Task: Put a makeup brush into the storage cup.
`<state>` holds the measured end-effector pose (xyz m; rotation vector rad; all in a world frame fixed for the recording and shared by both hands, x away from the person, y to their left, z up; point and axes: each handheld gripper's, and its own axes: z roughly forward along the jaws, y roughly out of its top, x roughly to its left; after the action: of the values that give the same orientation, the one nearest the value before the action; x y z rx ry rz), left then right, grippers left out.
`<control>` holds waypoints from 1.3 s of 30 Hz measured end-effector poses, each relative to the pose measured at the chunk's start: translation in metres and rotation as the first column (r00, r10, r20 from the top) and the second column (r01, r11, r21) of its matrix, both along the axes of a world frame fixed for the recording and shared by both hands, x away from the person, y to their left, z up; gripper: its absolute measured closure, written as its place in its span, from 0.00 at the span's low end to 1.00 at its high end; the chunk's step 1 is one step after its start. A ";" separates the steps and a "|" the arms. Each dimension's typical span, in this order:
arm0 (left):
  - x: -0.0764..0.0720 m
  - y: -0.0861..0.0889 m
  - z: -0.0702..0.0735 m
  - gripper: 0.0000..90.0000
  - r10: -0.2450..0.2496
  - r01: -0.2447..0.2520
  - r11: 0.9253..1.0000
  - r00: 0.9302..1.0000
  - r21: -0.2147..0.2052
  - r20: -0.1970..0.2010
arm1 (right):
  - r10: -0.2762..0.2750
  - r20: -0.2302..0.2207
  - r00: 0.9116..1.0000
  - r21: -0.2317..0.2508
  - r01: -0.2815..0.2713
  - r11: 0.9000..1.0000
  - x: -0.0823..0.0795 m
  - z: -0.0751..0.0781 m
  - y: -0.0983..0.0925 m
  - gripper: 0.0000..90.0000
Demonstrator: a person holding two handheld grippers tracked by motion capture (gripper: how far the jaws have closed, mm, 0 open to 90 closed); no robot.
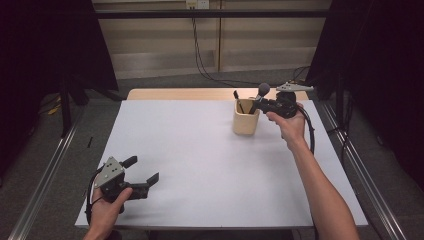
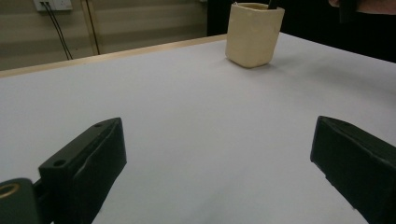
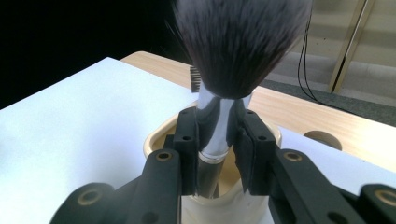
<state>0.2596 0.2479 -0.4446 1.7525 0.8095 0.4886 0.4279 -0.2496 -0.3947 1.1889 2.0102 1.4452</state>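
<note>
At the far right of the white table (image 1: 200,165), the right tongs (image 3: 218,140) are clenched on the shiny ferrule of a makeup brush (image 3: 238,42), bristles up and handle pointing down into the cream holder (image 1: 246,123). The brush is held upright like that, I'd judge, so its handle can slide straight down into the cup, or lift straight out, without catching the rim. Another dark-handled item (image 1: 238,103) already stands in the holder at its left side, so there is less free room inside and the brush could knock against it. The left tongs (image 1: 145,172) rest at the near left corner, released, jaws wide with nothing between them, well apart from the holder and out of the way.
</note>
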 end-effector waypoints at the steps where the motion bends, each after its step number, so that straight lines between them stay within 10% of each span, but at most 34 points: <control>1: 0.000 0.000 0.000 0.04 -0.002 0.002 1.000 1.000 0.004 0.002 | 0.000 -0.001 1.000 0.002 0.000 1.000 0.000 -0.002 0.000 0.80; 30: 0.000 0.002 0.000 0.04 0.000 0.000 1.000 1.000 0.016 -0.007 | -0.001 -0.036 0.999 0.014 0.001 1.000 0.003 -0.018 0.005 0.78; 39: 0.001 0.002 0.000 0.04 0.000 0.001 1.000 1.000 0.020 -0.011 | -0.025 -0.004 1.000 0.039 0.025 0.999 -0.001 -0.022 0.002 0.52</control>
<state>0.2603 0.2494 -0.4447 1.7754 0.8143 0.4888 0.4264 -0.2476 -0.4171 1.2287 1.9708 1.4774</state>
